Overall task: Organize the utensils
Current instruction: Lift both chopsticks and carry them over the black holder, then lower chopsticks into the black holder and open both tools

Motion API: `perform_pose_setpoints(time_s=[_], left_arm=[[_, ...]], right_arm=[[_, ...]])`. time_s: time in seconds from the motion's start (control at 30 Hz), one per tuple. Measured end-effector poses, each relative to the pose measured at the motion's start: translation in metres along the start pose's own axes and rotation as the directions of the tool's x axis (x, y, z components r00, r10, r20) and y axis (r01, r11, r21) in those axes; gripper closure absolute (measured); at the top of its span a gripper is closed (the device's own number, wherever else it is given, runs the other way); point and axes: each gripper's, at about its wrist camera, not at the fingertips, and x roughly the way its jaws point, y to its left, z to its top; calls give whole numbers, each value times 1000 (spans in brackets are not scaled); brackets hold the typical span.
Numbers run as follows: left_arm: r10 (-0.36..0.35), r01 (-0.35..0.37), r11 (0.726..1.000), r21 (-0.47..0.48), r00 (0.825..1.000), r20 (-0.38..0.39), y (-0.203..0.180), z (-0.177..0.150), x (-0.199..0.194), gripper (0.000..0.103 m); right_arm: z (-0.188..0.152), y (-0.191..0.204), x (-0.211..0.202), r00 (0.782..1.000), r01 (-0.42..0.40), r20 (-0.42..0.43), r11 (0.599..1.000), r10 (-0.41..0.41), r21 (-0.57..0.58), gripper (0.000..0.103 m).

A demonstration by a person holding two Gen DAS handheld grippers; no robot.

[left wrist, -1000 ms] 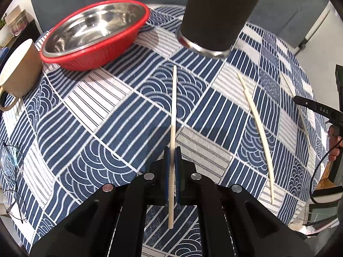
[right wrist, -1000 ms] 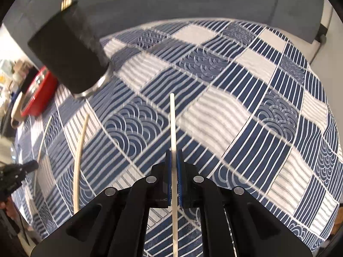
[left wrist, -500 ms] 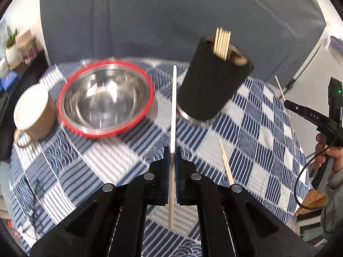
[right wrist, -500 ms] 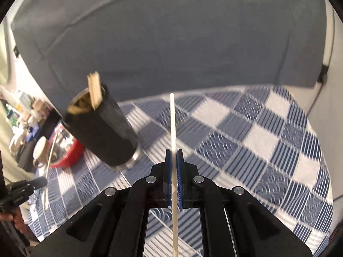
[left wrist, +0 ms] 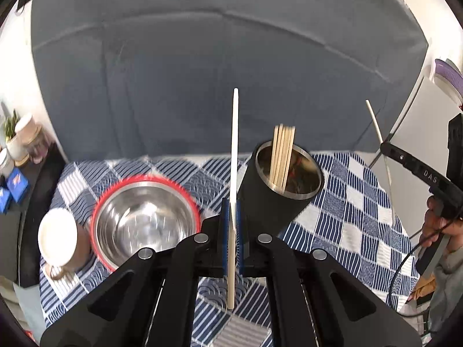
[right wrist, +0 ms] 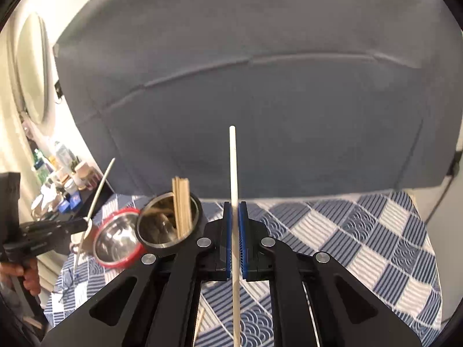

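Observation:
My left gripper (left wrist: 230, 206) is shut on a pale chopstick (left wrist: 234, 150) that stands up above the jaws, in the air just left of the black cylindrical holder (left wrist: 275, 199). Several wooden chopsticks (left wrist: 282, 153) stand in that holder. My right gripper (right wrist: 235, 211) is shut on a second pale chopstick (right wrist: 233, 167), raised just right of the holder (right wrist: 167, 222). The right gripper with its chopstick (left wrist: 376, 127) shows at the right edge of the left wrist view. The left gripper with its chopstick (right wrist: 99, 188) shows at the left of the right wrist view.
A steel bowl in a red basket (left wrist: 144, 225) and a beige mug (left wrist: 58, 241) sit left of the holder on the blue-and-white patterned tablecloth (right wrist: 347, 245). One chopstick (right wrist: 199, 322) lies on the cloth below my right gripper. A grey sofa back (left wrist: 217, 72) rises behind the table.
Both grippers lifted their chopsticks off the cloth and tilted upward. The holder's open top has come into view from above, and the views now take in the sofa.

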Motion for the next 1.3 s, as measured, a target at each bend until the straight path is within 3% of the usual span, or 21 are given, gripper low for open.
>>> perform_pose_setpoints(time_s=[0.5, 0.77, 1.0, 1.3], left_arm=[[-86, 88, 996, -11, 989, 118, -31, 57, 27, 98], [-94, 100, 994, -45, 987, 129, -29, 65, 57, 98], [-123, 133, 990, -51, 977, 175, -33, 62, 77, 98], [-149, 162, 986, -51, 969, 199, -36, 56, 99, 98]], right_arm=[[37, 22, 33, 992, -96, 80, 995, 98, -26, 98], [43, 35, 67, 987, -144, 65, 989, 145, -24, 98], [42, 46, 91, 974, -203, 100, 979, 201, 1, 98], [44, 48, 118, 968, -223, 126, 974, 218, 29, 98]])
